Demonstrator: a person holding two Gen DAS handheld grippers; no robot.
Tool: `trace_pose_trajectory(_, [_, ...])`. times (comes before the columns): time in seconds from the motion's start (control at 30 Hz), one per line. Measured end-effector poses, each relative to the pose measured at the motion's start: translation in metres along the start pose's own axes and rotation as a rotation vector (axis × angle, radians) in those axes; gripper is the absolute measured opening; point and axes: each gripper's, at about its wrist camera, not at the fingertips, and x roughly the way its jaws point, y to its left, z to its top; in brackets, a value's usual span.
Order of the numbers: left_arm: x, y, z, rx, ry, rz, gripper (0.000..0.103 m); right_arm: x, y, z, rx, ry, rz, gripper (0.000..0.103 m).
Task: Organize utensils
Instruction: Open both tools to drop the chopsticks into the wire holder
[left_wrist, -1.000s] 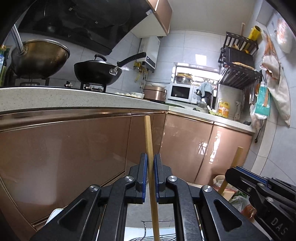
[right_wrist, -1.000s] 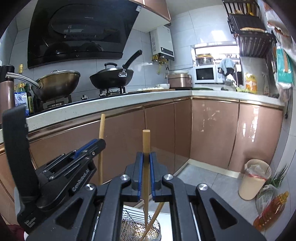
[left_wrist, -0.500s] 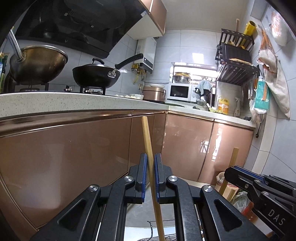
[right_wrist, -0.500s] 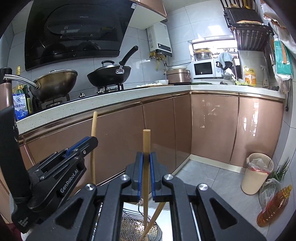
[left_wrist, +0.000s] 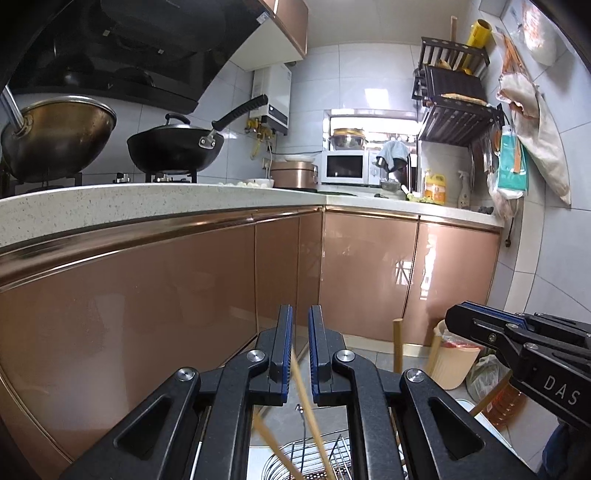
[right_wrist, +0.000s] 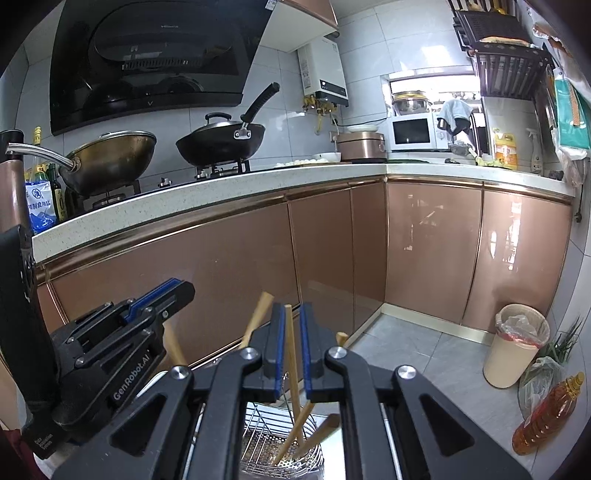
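My left gripper (left_wrist: 301, 310) has its jaws only a slit apart. A thin wooden chopstick (left_wrist: 298, 369) slants loose through that slit, daylight on both sides, down into the metal utensil basket (left_wrist: 314, 458) below. My right gripper (right_wrist: 292, 306) stands the same way. Its chopstick (right_wrist: 291, 350) ends just below the fingertips, with a gap on its right side, and its foot rests in the basket (right_wrist: 258, 450). Several more chopsticks lean there. The left gripper (right_wrist: 183, 286) shows beside the right one, and the right gripper (left_wrist: 452, 314) shows at the left view's edge.
Copper-coloured cabinet doors (right_wrist: 240, 277) stand close ahead under a speckled counter (right_wrist: 221, 199) that carries two woks (right_wrist: 221, 142). A beige waste bin (right_wrist: 517, 343) and an oil bottle (right_wrist: 546, 413) are on the tiled floor at the right.
Both chopsticks dropped: their tops stood well above the fingertips and now sit below them. The left one has tipped over at a slant. Neither gripper has shifted much.
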Motion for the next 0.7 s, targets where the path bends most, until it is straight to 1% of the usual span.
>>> trace_pose_trajectory(0.27, [0.004,0.004,-0.014,-0.003,0.040,-0.014,0.008,0.012,-0.008,-0.017,0.032,0.040,0.007,0.008])
trace_pose_trajectory(0.37, [0.001,0.007,-0.016,-0.015,0.049,-0.019,0.008,0.012,-0.009,-0.021,0.037,0.040,0.007,0.008])
trace_pose_trajectory(0.43, [-0.005,0.009,-0.014,-0.020,0.042,-0.019,0.009,0.008,-0.008,-0.021,0.038,0.032,0.008,0.008])
trace_pose_trajectory(0.5, [-0.011,0.012,-0.011,-0.024,0.037,-0.021,0.014,0.003,-0.008,-0.019,0.038,0.020,0.009,0.008])
trace_pose_trajectory(0.53, [-0.018,0.014,-0.009,-0.027,0.036,-0.023,0.023,-0.002,-0.008,-0.018,0.036,0.012,0.008,0.008])
trace_pose_trajectory(0.57, [-0.021,0.015,-0.007,-0.029,0.034,-0.022,0.034,-0.005,-0.007,-0.017,0.032,0.006,0.006,0.008])
trace_pose_trajectory(0.63, [-0.037,0.019,-0.003,-0.037,0.017,-0.013,0.041,-0.017,-0.006,-0.013,0.028,-0.009,0.005,0.008])
trace_pose_trajectory(0.7, [-0.050,0.023,0.002,-0.040,0.018,-0.009,0.046,-0.027,-0.005,-0.010,0.025,-0.019,0.000,0.008])
